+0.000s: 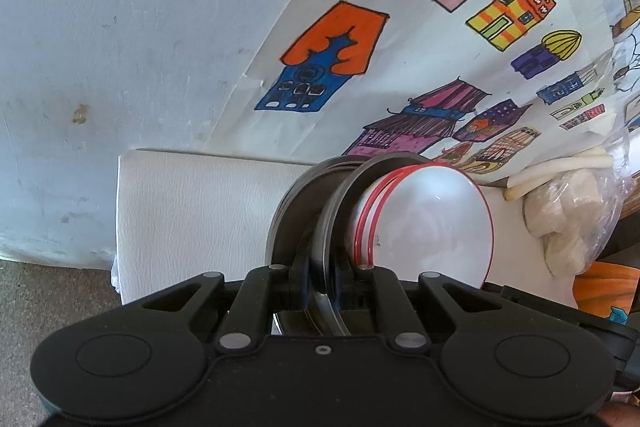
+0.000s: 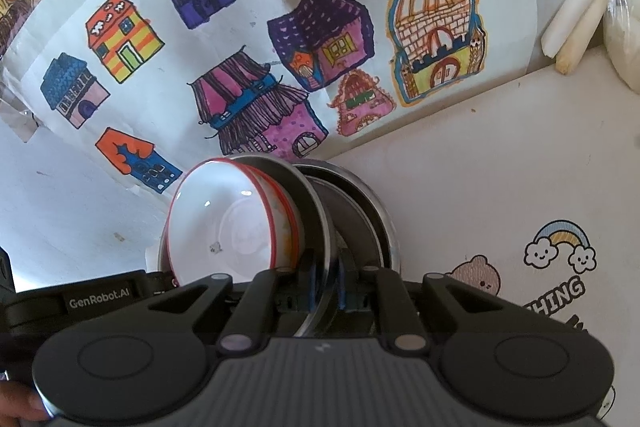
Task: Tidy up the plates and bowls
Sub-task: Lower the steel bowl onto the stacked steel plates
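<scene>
Two claws, left claw [image 1: 322,291] and right claw [image 2: 325,291], each clenched on one round steel plate's [image 1: 334,227] rim, steadying nested red-rimmed white bowls [image 2: 228,223] for moving.

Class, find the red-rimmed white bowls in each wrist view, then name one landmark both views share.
Left wrist: red-rimmed white bowls, right of centre, beside the steel plate.
Right wrist: bowls, left of centre.
Shared landmark: orange-roofed blue house drawing.

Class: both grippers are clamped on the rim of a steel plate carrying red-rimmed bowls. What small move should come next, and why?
Probably lower it gently and level. The left gripper and right gripper are both shut on the steel plate; the red-rimmed bowls appear tipped, so a jerk might slide them.
</scene>
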Action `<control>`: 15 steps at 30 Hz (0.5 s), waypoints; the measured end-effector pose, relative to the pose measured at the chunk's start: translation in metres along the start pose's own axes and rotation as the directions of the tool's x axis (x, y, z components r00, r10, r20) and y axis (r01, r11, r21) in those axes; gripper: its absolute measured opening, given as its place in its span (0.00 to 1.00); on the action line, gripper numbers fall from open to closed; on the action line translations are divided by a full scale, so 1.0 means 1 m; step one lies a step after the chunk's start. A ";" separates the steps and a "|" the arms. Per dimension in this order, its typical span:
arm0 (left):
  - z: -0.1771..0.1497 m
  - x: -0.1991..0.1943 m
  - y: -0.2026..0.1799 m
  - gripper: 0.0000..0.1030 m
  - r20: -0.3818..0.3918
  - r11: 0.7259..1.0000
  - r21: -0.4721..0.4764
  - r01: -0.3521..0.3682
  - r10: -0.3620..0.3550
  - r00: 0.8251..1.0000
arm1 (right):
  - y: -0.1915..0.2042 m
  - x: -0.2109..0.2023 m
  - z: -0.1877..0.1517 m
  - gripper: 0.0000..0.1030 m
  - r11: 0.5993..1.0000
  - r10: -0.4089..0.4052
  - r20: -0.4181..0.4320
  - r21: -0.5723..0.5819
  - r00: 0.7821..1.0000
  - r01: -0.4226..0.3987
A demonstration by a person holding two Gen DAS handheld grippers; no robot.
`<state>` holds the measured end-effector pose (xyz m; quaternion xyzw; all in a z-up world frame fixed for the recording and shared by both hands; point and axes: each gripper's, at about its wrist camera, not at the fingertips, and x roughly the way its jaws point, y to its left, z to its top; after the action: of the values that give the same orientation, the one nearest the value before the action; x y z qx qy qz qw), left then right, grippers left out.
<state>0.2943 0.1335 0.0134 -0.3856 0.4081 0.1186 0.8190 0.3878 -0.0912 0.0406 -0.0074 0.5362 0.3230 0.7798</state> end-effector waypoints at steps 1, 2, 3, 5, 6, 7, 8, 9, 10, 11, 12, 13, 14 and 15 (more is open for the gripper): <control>0.000 0.001 0.000 0.10 0.001 1.000 0.000 0.000 0.000 1.000 | 0.000 0.001 0.000 0.13 1.000 0.000 -0.001 0.002 1.000 0.000; 0.000 0.001 0.000 0.10 0.000 1.000 -0.001 0.000 0.000 1.000 | 0.000 0.001 0.000 0.13 1.000 0.000 -0.002 0.004 1.000 0.000; 0.000 0.002 0.000 0.10 -0.001 1.000 -0.001 0.000 0.000 1.000 | 0.000 0.002 0.000 0.13 1.000 0.000 -0.002 0.005 1.000 0.000; 0.001 0.002 0.000 0.10 0.000 1.000 -0.001 0.000 0.000 1.000 | 0.000 0.002 0.000 0.13 1.000 -0.001 -0.002 0.006 1.000 0.001; 0.001 0.003 0.000 0.10 -0.002 1.000 -0.002 0.000 0.000 1.000 | -0.001 0.002 -0.001 0.13 1.000 -0.001 -0.003 0.006 1.000 0.001; 0.001 0.003 0.000 0.10 -0.003 1.000 -0.004 0.001 -0.001 1.000 | -0.001 0.002 -0.001 0.13 1.000 -0.002 -0.004 0.007 1.000 0.002; 0.000 0.002 0.001 0.10 -0.005 1.000 -0.004 0.001 -0.001 1.000 | -0.001 0.003 -0.001 0.13 1.000 -0.003 -0.005 0.008 1.000 0.003; 0.000 0.003 0.001 0.10 -0.008 1.000 -0.004 0.001 -0.001 1.000 | -0.001 0.003 -0.001 0.13 1.000 -0.005 -0.005 0.009 1.000 0.005; 0.000 0.003 0.001 0.10 -0.011 1.000 -0.006 0.001 -0.001 1.000 | -0.001 0.003 -0.001 0.13 1.000 -0.006 -0.006 0.010 1.000 0.006; 0.000 0.004 0.001 0.10 -0.013 1.000 -0.008 0.001 -0.001 1.000 | -0.001 0.003 -0.001 0.13 1.000 -0.008 -0.007 0.011 1.000 0.008; 0.000 0.004 0.002 0.10 -0.015 1.000 -0.008 0.001 -0.001 1.000 | -0.001 0.003 -0.001 0.13 1.000 -0.009 -0.007 0.012 1.000 0.009; -0.001 0.005 0.002 0.10 -0.016 1.000 -0.009 0.001 -0.002 1.000 | -0.002 0.004 -0.001 0.13 1.000 -0.010 -0.008 0.014 1.000 0.010; -0.001 0.005 0.002 0.10 -0.017 1.000 -0.010 0.001 -0.001 1.000 | -0.002 0.004 -0.002 0.13 1.000 -0.011 -0.008 0.015 1.000 0.011; -0.001 0.005 0.002 0.10 -0.016 1.000 -0.010 0.001 -0.001 1.000 | -0.002 0.005 -0.001 0.13 1.000 -0.011 -0.007 0.017 1.000 0.011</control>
<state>0.2962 0.1336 0.0080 -0.3906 0.4141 0.1172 0.8138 0.3887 -0.0906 0.0353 -0.0049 0.5416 0.3142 0.7797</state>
